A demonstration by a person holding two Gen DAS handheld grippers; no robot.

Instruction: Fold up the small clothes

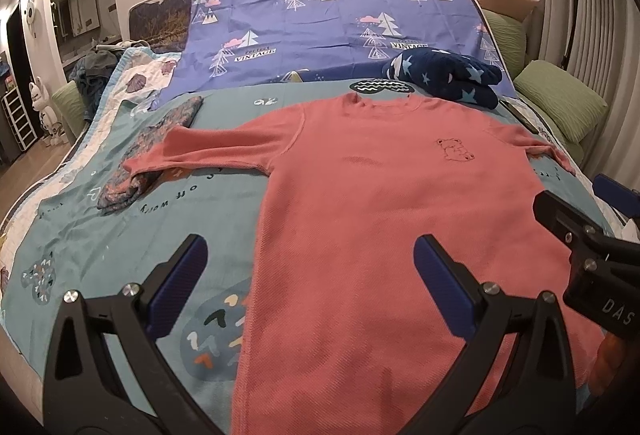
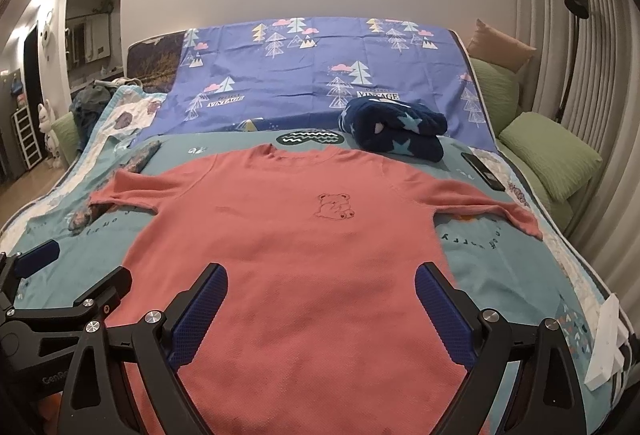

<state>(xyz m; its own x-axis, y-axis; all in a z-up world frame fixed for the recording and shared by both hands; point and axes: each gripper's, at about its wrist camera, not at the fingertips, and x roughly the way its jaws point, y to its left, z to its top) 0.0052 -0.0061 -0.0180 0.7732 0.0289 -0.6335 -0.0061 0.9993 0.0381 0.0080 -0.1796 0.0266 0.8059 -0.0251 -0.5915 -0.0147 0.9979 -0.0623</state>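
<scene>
Pink shirt (image 2: 288,255) lying flat and unfolded on the bed (image 2: 500,275), both sleeves spread (centre of frame), with left gripper (image 1: 310,283) and right gripper (image 2: 322,311) hovering, jaws wide and empty; all folding remains.

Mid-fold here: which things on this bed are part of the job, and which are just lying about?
Part of the job:
- pink shirt, spread flat, bear outline on the chest
- left tongs and right tongs, both open, holding nothing

Just lying about:
- navy star blanket, bundled
- floral cloth, part under one sleeve
- black phone
- green cushions
</scene>
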